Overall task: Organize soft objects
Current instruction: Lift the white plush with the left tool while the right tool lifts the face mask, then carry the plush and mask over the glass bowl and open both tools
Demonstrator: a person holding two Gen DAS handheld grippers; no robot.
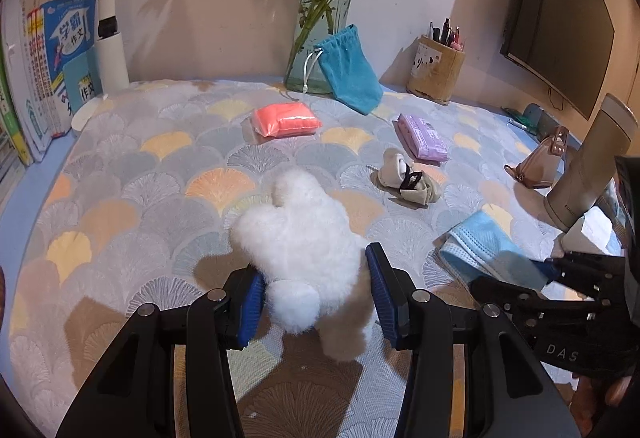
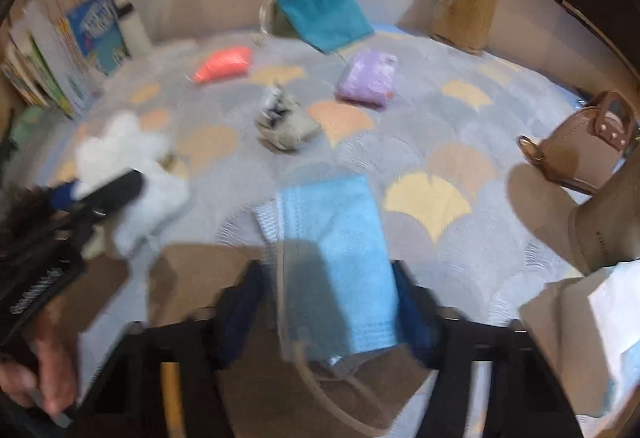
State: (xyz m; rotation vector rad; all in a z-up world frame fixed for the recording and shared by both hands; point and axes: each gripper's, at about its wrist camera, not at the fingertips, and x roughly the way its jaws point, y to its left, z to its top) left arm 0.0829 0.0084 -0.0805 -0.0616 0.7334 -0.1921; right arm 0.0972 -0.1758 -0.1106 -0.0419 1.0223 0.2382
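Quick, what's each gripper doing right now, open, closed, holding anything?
Left gripper: closed on the white plush toy.
Right gripper: jaws straddle the blue face mask; too blurred to tell whether they grip it.

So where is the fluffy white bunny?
In the left wrist view, the fluffy white bunny sits low in the middle, squeezed in the left claw, with the blue face mask to its right.

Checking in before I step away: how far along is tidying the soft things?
Nothing looks sorted yet. In hand: the left gripper has the white plush toy between its jaws; the blue face mask lies between the right gripper's jaws. Left on the mat: orange pack, purple pack, rolled socks, teal pouch.
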